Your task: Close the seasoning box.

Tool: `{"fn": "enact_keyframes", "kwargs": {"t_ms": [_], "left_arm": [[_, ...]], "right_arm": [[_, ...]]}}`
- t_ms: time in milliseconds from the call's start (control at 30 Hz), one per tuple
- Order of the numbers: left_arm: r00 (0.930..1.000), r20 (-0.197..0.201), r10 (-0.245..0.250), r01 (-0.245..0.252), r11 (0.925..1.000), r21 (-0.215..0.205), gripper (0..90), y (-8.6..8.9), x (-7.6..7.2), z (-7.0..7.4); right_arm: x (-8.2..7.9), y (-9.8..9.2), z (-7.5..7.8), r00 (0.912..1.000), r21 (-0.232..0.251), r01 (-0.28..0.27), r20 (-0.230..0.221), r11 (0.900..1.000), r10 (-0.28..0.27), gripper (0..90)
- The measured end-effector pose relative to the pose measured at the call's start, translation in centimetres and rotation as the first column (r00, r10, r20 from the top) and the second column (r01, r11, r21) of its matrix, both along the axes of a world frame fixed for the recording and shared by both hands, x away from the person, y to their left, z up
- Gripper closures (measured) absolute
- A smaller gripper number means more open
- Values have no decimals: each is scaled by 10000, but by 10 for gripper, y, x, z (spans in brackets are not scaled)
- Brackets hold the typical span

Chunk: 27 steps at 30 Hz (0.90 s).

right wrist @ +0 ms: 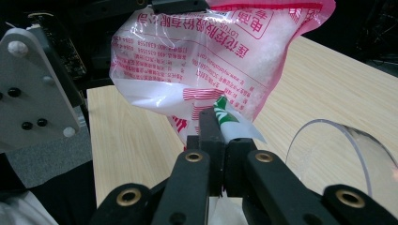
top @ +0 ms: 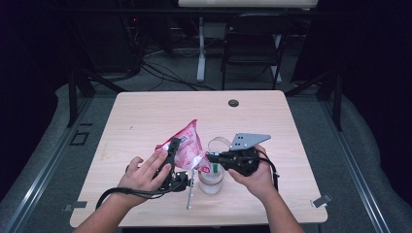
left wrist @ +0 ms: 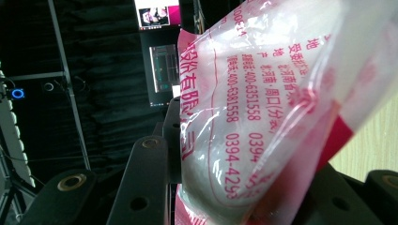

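From the high view, a pink-and-clear plastic bag [top: 187,145] of white granules is held tilted above the wooden table [top: 145,116], its low corner over a clear glass jar [top: 211,179]; the left gripper [top: 171,158] clamps its side, and the right gripper [top: 214,157] pinches that corner. The left gripper view shows red printed digits on crinkled film pressed between its jaws. In the right gripper view, nearly closed jaws nip the green-printed corner [right wrist: 225,117].

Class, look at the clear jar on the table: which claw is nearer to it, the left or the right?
Right. The right claw grips the bag's corner just above the clear jar. The left claw clamps the pink bag higher up, farther to the jar's left.
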<state>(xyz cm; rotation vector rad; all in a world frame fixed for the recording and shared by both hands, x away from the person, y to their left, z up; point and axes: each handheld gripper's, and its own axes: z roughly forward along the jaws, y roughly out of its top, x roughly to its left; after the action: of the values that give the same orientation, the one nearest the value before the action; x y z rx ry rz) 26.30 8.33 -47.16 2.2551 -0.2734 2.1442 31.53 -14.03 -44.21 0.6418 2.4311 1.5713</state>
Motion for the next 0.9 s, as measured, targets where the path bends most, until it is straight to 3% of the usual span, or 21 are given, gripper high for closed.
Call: {"fn": "enact_keyframes", "kwargs": {"t_ms": [900], "left_arm": [[10000,11,-68,68,10000,34,671,-2,-1,2]], "right_arm": [[0,-1,0,10000,23,33,1,10000,-33,896]]}}
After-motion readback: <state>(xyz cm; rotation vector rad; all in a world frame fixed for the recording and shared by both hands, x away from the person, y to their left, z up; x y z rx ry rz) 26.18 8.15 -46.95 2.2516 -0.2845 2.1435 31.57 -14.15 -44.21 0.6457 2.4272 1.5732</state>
